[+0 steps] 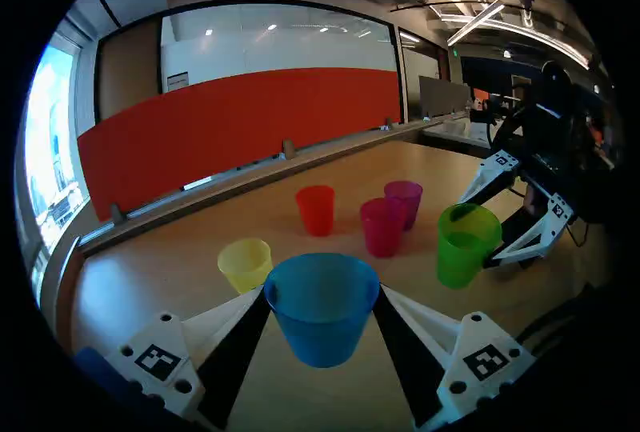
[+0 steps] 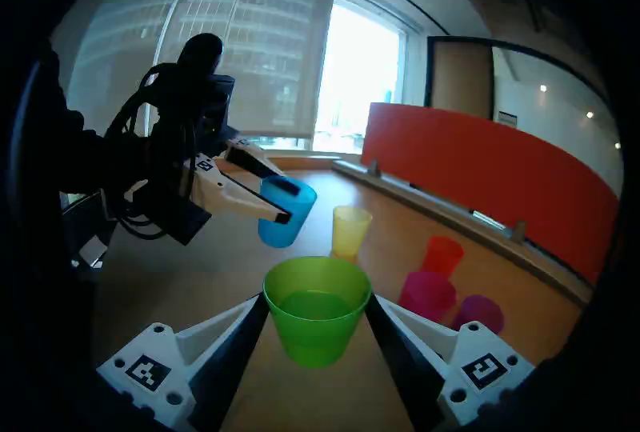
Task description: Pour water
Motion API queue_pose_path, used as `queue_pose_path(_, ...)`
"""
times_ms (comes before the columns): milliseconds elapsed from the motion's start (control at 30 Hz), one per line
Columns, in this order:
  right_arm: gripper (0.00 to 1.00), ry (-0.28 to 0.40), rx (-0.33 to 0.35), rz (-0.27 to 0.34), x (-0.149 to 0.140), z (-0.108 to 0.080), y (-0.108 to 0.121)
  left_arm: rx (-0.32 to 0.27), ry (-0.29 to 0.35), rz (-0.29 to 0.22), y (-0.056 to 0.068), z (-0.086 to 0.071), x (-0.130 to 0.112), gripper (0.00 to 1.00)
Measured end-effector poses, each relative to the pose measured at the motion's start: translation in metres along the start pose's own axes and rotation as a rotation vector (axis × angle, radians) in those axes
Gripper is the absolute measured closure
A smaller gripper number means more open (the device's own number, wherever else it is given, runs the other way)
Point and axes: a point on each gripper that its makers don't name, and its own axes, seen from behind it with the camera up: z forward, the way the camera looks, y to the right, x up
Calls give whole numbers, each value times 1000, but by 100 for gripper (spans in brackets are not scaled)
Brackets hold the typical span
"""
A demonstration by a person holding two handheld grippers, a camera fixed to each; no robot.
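Note:
My left gripper (image 1: pixel 322 312) is shut on a blue cup (image 1: pixel 322 308), held upright above the wooden table (image 1: pixel 144 288). The right gripper view shows that blue cup (image 2: pixel 285 210) lifted off the table in the left gripper (image 2: pixel 276 204). My right gripper (image 2: pixel 317 324) is shut on a green cup (image 2: pixel 316 318), upright, with liquid visible in its lower part. From the left gripper view, the green cup (image 1: pixel 466 243) hangs at the right in the right gripper (image 1: pixel 500 228). The two held cups are apart.
On the table stand a yellow cup (image 1: pixel 246 263), an orange-red cup (image 1: pixel 316 209), a magenta cup (image 1: pixel 382 226) and a purple cup (image 1: pixel 403 200). A red partition (image 1: pixel 240 124) runs along the table's far edge. Windows lie beyond the left gripper.

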Motion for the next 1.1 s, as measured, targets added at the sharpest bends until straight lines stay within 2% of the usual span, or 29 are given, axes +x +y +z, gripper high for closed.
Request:
queue_pose_path(500,9,-126,26,20,-34,10,18,-26,-75,4,1,23,-30,13)
queue_pose_path(1100,9,-199,29,47,-57,9,26,-41,-107,11,3,31,-43,13)
